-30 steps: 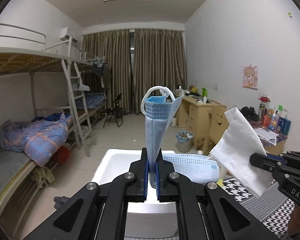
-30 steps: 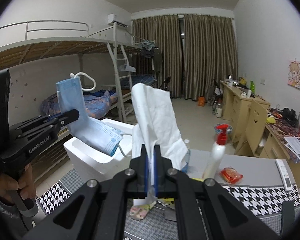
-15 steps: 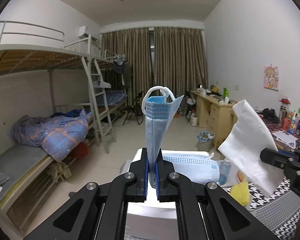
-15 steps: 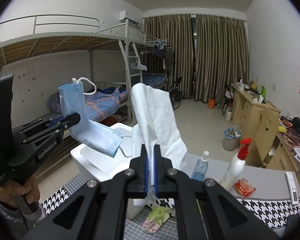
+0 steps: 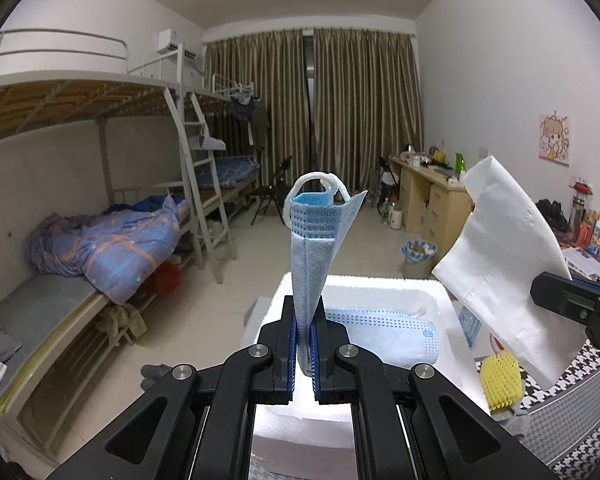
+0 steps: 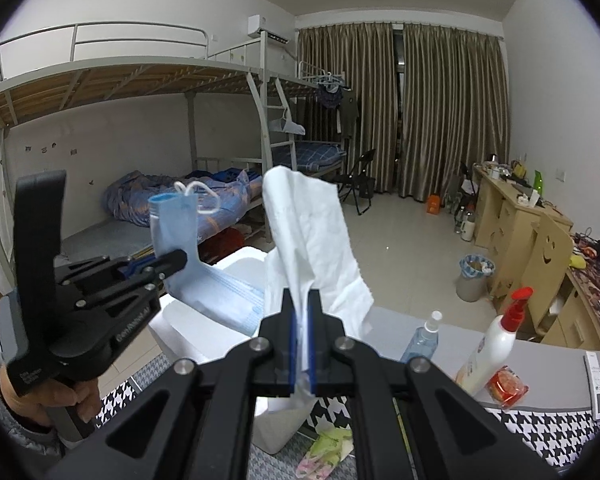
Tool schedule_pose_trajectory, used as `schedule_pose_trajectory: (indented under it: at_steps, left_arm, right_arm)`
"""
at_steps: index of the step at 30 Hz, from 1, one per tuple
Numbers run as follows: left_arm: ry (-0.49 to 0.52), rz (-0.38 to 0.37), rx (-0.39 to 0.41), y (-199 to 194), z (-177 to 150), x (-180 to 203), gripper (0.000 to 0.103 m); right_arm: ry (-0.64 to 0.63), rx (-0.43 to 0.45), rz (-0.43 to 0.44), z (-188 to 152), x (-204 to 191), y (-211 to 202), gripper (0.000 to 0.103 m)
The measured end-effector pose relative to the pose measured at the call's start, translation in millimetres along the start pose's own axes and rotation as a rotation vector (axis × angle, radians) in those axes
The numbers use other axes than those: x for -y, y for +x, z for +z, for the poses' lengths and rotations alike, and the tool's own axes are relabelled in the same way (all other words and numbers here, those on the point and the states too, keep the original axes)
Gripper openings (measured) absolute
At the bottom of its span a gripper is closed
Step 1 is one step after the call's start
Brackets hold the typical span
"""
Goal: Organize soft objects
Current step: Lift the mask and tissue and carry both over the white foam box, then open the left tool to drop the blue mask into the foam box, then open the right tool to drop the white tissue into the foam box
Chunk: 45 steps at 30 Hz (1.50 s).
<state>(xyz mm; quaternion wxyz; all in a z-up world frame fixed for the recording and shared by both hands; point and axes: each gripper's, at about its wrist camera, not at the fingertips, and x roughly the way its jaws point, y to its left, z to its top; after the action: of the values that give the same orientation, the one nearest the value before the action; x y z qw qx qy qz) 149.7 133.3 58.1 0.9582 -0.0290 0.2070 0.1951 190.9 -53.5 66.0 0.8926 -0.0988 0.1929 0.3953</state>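
The left gripper [image 5: 304, 340] is squeezing a folded blue face mask [image 5: 316, 248] between nearly touching jaws, the mask standing upright with its white ear loop [image 5: 318, 180] arching over the top. In the right wrist view the same gripper [image 6: 172, 260] is showing at the left edge, its handle gripped by a hand [image 6: 52, 396] that is partly cut off by the lens rim. Below and behind the mask, a white foam box [image 5: 380, 284] is sitting with its near wall hidden by the gripper fingers; what is lying inside is looking like more blue mask material [image 5: 384, 332], though whether it is one piece or several cannot be told. Further right, the right gripper [image 6: 302, 344] is pinching a white tissue [image 6: 312, 240] that is rising above the closed jaws, its lower end trailing out of sight. In the left wrist view only the tip of that gripper [image 5: 560, 296] is visible. A yellow sponge [image 5: 500, 380] is peeking out beneath the tissue [image 5: 504, 264].
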Motion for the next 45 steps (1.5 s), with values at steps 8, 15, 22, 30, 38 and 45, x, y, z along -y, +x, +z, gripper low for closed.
schedule_pose_trajectory:
  at_steps: [8,15,22,30,38,45]
  left_arm:
    - [0.002,-0.017,-0.048,14.4,-4.3,-8.2,0.052]
    - [-0.039,-0.030,-0.001,4.2,-3.5,-20.7,0.091]
    - [-0.035,-0.014,0.019,0.8,-3.0,-22.8,0.096]
    - [-0.041,0.007,0.036,-7.3,-5.7,-30.5,0.096]
    - [-0.057,0.035,0.045,-11.4,-8.7,-41.8,0.096]
    - [-0.069,0.051,0.040,-10.2,-13.9,-47.8,0.096]
  right_arm:
    - [0.000,-0.015,0.017,1.9,-2.5,7.7,0.007]
    - [-0.007,-0.029,0.032,2.1,-8.3,13.7,0.007]
    - [-0.015,-0.041,0.043,5.2,-13.3,20.3,0.007]
    - [-0.025,-0.071,0.078,5.9,-23.2,35.3,0.007]
    - [-0.043,-0.105,0.092,4.4,-30.1,51.1,0.007]
    - [-0.052,-0.157,0.104,-0.8,-31.7,66.3,0.007]
